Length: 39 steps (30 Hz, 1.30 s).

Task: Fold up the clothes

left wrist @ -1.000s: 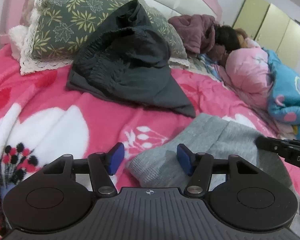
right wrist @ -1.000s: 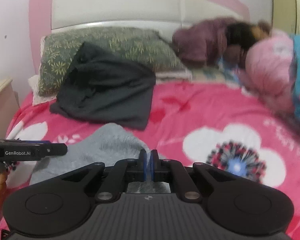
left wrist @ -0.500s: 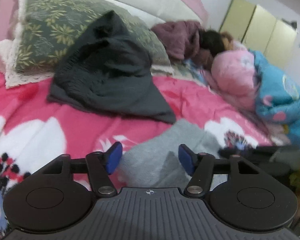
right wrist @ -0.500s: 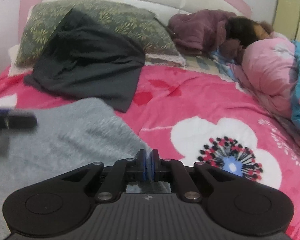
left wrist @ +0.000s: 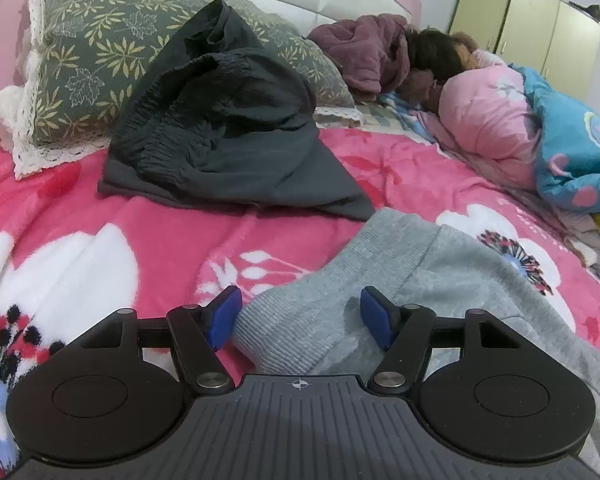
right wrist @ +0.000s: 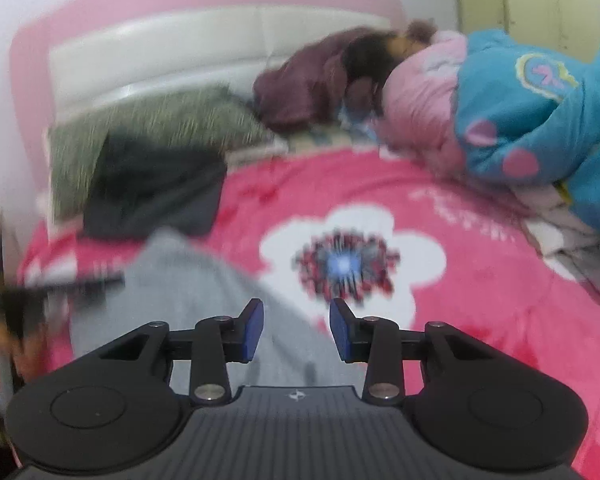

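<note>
In the left wrist view the left hand-held gripper [left wrist: 298,316] has its blue pads spread wide apart at 6 o'clock, with the ribbed corner of the grey garment [left wrist: 400,280] lying between them on the pink floral blanket [left wrist: 100,248]; whether the pads touch the cloth I cannot tell. In the blurred right wrist view the right hand-held gripper [right wrist: 297,330] is likewise parted and holds nothing, over the grey garment's [right wrist: 188,280] edge. Farther off, toward 11 o'clock, a dark crumpled garment [left wrist: 228,136] rests against a green leaf-patterned pillow [left wrist: 88,56], and at 2 o'clock lies a blue and pink quilt [left wrist: 556,144].
</note>
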Available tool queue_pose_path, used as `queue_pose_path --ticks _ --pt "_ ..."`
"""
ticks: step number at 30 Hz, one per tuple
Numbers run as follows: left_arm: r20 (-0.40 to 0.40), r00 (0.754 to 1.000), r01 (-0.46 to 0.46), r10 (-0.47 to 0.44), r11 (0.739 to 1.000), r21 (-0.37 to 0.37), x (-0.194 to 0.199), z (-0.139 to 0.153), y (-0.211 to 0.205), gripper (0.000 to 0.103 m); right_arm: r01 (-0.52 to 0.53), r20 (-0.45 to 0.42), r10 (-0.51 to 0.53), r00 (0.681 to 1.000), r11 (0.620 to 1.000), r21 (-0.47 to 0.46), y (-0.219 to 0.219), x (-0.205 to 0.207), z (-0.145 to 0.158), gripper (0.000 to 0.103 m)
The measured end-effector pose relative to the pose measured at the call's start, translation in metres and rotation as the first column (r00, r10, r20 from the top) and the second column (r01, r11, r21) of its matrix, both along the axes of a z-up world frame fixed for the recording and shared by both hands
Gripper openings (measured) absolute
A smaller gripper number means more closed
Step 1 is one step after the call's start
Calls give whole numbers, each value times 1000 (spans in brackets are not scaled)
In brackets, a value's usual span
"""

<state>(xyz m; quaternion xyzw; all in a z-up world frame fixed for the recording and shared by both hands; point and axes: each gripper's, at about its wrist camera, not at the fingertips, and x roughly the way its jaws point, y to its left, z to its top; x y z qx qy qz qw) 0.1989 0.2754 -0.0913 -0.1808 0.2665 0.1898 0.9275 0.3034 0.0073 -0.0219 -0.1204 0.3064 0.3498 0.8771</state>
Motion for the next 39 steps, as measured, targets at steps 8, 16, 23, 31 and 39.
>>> queue_pose_path --ticks 8,16,23,31,39 --pt "-5 1000 -21 21 1000 -10 4 -3 3 67 -5 -55 1 998 997 -74 -40 -14 -33 24" --pt "-5 1000 -19 19 1000 -7 4 -3 3 68 -15 -80 9 997 997 -75 -47 -11 -39 11" --pt "-11 1000 -8 8 1000 8 5 -2 2 68 -30 -163 18 986 997 -71 -38 6 -50 25" --pt "-19 1000 -7 7 999 40 7 1 -2 66 -4 -45 0 999 997 -73 -38 -10 -26 1" --pt "-13 1000 -19 19 1000 17 13 3 -2 65 37 51 -33 998 996 -83 -43 0 -2 1"
